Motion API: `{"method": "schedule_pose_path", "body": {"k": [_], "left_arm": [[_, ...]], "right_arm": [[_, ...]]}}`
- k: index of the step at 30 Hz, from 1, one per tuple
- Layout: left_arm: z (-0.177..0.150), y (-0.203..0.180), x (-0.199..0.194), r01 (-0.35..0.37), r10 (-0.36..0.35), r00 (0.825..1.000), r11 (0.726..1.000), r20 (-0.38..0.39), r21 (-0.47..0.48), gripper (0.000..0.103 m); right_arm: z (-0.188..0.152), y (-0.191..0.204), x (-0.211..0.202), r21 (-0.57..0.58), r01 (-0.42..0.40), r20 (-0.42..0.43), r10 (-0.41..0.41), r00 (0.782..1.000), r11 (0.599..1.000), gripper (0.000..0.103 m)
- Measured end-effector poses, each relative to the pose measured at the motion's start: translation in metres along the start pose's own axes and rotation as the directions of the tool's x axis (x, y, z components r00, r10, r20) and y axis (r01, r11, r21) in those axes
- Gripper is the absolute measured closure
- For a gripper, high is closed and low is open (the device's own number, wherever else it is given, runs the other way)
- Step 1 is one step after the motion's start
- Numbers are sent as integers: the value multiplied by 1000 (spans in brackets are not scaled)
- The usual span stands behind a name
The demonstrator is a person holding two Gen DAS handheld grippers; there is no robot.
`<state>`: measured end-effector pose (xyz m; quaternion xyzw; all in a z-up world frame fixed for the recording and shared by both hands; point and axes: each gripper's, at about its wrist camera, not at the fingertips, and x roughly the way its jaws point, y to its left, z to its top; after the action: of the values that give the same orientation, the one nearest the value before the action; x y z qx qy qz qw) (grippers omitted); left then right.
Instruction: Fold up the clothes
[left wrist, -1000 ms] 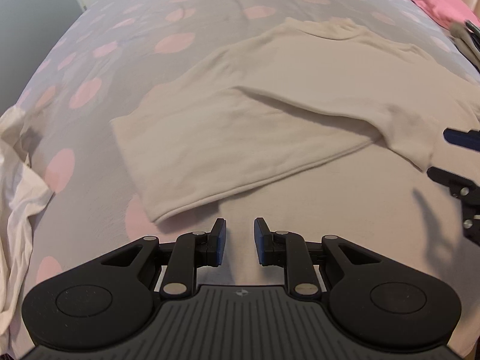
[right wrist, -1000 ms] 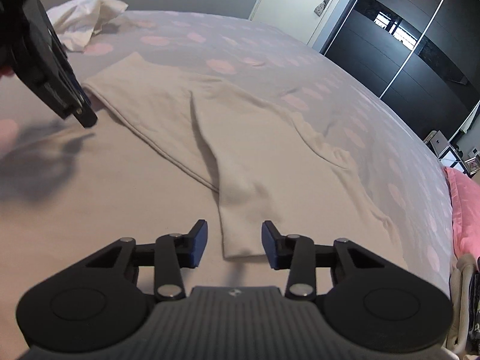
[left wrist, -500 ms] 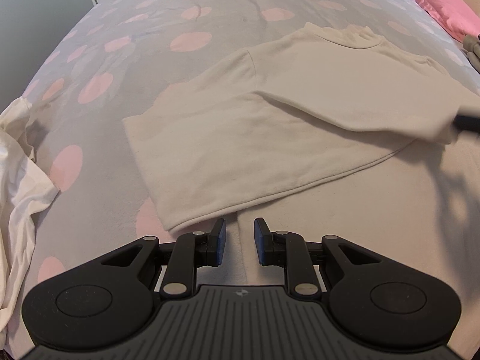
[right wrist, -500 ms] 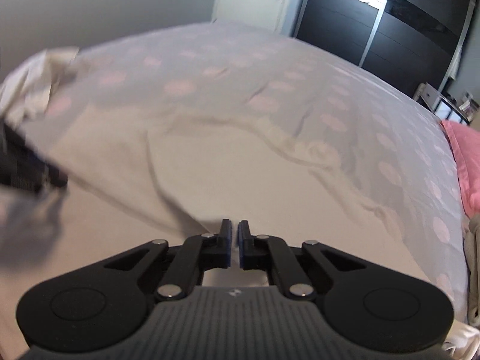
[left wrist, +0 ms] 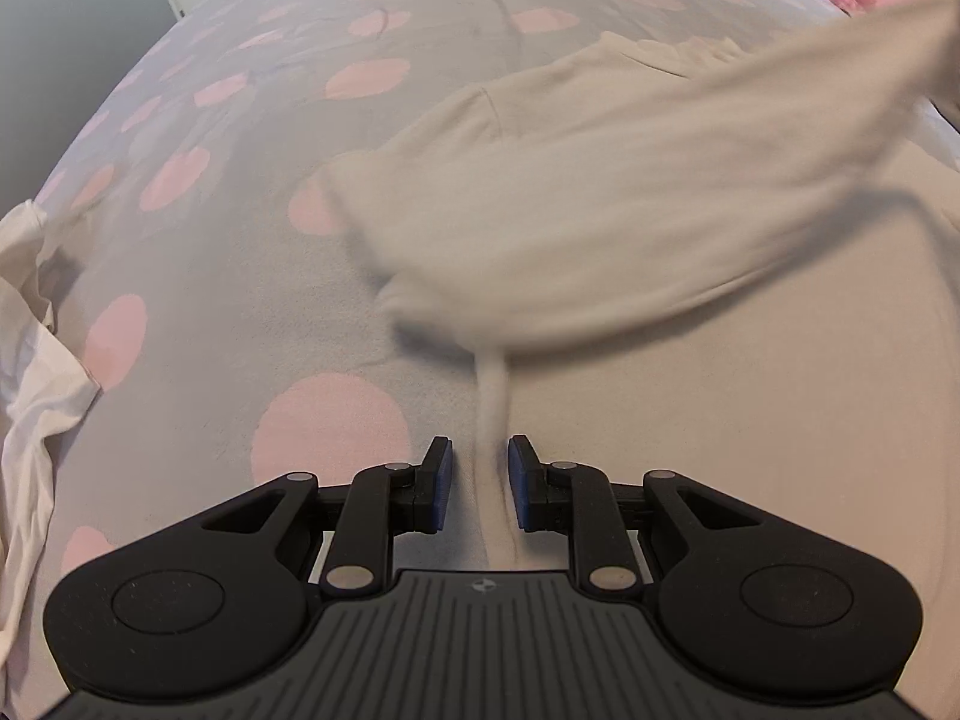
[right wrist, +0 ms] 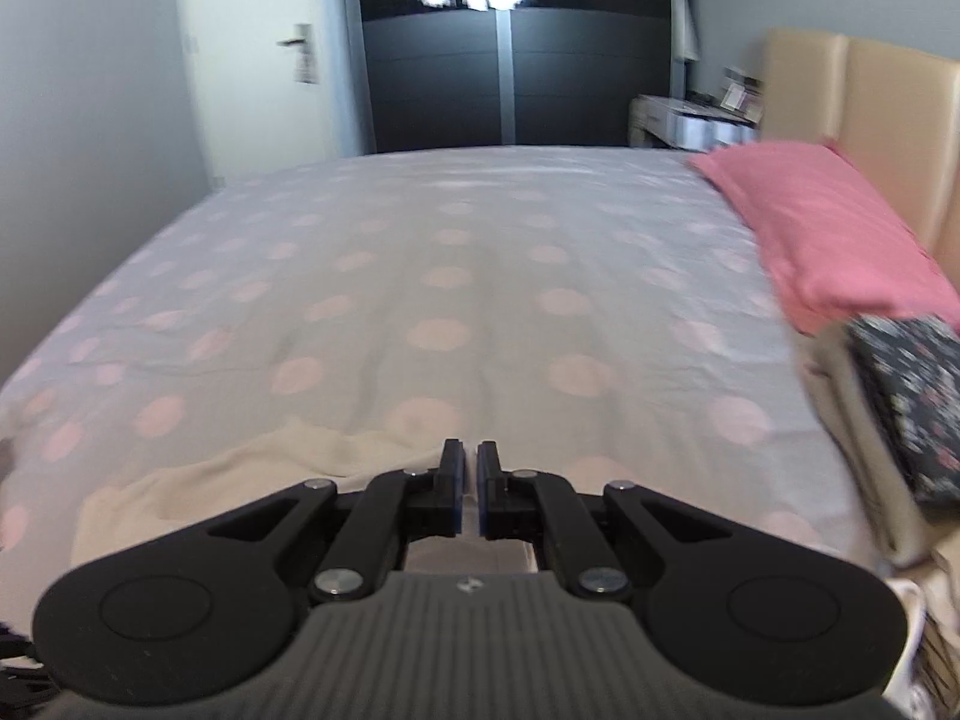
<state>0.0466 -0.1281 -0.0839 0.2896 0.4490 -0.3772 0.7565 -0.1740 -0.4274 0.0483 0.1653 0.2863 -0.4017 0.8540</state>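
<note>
A cream sweater (left wrist: 600,210) lies on the grey bedcover with pink dots (left wrist: 240,276). One sleeve (left wrist: 780,78) rises, blurred, to the upper right edge of the left wrist view. My left gripper (left wrist: 479,468) hovers low at the sweater's near side with its jaws apart. A narrow ridge of cream cloth (left wrist: 493,420) runs between its fingers, and the pads do not press it. My right gripper (right wrist: 470,480) is raised over the bed and shut, with pale cloth (right wrist: 468,552) showing under its jaws. Part of the sweater (right wrist: 270,468) lies below it.
A crumpled white garment (left wrist: 30,360) lies at the bed's left edge. A pink pillow (right wrist: 828,234) rests against the tan headboard (right wrist: 870,108). A stack of folded clothes (right wrist: 912,408) with a dark flowered top piece stands at the right. A dark wardrobe (right wrist: 510,60) stands beyond the bed.
My right gripper closed on the sleeve's cuff, then rose and swung away with it, rolling level. The sweater's near part lifted and slid right. My left gripper stayed put.
</note>
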Motion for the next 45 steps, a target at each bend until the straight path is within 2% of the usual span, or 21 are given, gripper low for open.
{"method": "schedule_pose_path", "body": {"k": [3,6,10,14,17,19,21,24,29,32,36,45], "left_arm": [[2,-2,0,-9,9,1000,1000,0,-3,85],[5,-6,0,-27,27,1000,1000,13,12,85],[15,-13,-2,-52,48,995,997,84,51,85],[28,-23,1,-98,82,985,990,153,101,85],[36,-27,4,-125,104,976,987,192,99,85],[39,-28,4,-130,109,974,987,199,93,95],[42,-27,7,-173,154,971,980,181,94,95],[41,-21,9,-155,141,976,985,167,71,96],[38,-24,11,-167,152,974,983,170,80,95],[40,-23,13,-163,152,976,985,158,64,95],[40,-22,15,-161,152,978,986,145,53,95],[41,-23,22,-168,160,979,984,125,54,95]], "right_arm": [[-4,-30,14,53,108,-51,-105,993,993,98],[-10,-56,32,116,172,-128,-157,979,978,98],[-21,-69,53,135,201,-205,-171,964,970,98],[-27,-67,64,114,204,-227,-175,958,972,98],[-25,-68,68,106,211,-229,-183,956,972,98],[-25,-70,71,114,213,-234,-182,955,970,97],[-25,-74,73,121,224,-240,-190,952,967,95],[-28,-83,75,130,245,-255,-206,945,961,89],[-40,-105,74,234,192,-301,-117,946,953,78],[-53,-117,79,325,150,-335,-34,942,934,78],[-68,-125,89,405,129,-361,28,932,905,78],[-77,-120,111,423,136,-381,40,924,896,78]]}}
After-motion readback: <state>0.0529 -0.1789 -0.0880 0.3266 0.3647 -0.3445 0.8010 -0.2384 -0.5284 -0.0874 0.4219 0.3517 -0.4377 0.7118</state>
